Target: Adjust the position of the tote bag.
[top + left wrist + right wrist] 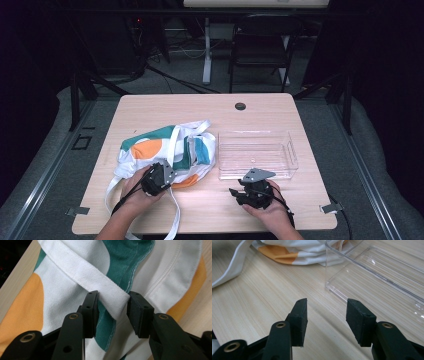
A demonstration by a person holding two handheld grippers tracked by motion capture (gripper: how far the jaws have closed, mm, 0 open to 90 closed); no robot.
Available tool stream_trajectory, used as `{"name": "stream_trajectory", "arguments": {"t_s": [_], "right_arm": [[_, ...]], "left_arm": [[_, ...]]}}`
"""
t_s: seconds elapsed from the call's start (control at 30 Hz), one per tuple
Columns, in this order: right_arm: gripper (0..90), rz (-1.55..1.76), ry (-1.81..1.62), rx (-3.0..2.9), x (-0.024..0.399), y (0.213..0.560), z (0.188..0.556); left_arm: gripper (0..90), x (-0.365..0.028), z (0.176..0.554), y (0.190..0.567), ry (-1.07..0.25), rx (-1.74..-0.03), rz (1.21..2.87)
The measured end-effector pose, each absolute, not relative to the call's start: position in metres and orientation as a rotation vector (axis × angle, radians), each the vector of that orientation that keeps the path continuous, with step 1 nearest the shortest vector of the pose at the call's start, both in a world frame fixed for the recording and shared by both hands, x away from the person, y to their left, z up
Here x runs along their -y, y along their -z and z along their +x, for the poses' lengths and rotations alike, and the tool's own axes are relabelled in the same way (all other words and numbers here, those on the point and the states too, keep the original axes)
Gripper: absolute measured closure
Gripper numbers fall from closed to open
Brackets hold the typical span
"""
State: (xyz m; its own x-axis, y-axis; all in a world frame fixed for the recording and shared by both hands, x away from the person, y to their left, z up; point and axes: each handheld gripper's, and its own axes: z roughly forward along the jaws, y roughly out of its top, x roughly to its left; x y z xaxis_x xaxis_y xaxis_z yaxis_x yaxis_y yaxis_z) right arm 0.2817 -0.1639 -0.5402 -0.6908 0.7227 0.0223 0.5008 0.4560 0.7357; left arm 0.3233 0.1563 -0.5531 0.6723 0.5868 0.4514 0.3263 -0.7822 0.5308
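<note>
The cloth bag [170,152], printed in white, teal and orange, lies crumpled on the left half of the tabletop [260,107], with its white straps trailing toward the near edge. A clear plastic tray [287,150] stands just right of the bag, near it, and holds nothing.

High view: the left tongs [162,175] sit at the near edge of the bag, held in the person's left hand [137,192]. The right tongs [239,192] are held in the right hand [270,207] just in front of the tray's near wall. At this range the jaw gaps cannot be read.

Left gripper view: the left tongs [112,306] stand about half open around a white strap [100,282] of the bag, which crosses diagonally between the pads. The strap edges meet both pads, and the strap bunches slightly at the right pad, so the strap is gripped. Teal lining and an orange patch show behind it.

Right gripper view: the right tongs [326,315] stand about half open over bare wood with nothing between the pads. The corner of the tray [329,287] lies ahead and to the right of the jaws; a fold of the bag [294,251] and a loose strap [234,262] lie at the top left. Both are well apart from the pads.
</note>
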Motion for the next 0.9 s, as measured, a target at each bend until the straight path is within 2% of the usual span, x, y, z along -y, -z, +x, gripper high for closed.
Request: {"name": "stream_trajectory", "arguments": {"t_s": [0.2, 0.63, 0.9], "right_arm": [[51.5, 1.041, -1.074, -2.419, 0.163, 0.54, 0.282], [51.5, 1.033, -1.082, -2.42, 0.162, 0.54, 0.281], [51.6, 1.025, -1.097, -2.419, 0.163, 0.528, 0.279]], "left_arm": [[65.3, -0.156, 0.325, 0.559, -0.894, -0.7, 2.504], [80.1, -0.162, 0.329, 0.559, -0.833, -0.735, 2.475], [82.0, -0.164, 0.332, 0.559, -0.796, -0.765, 2.457]]}}
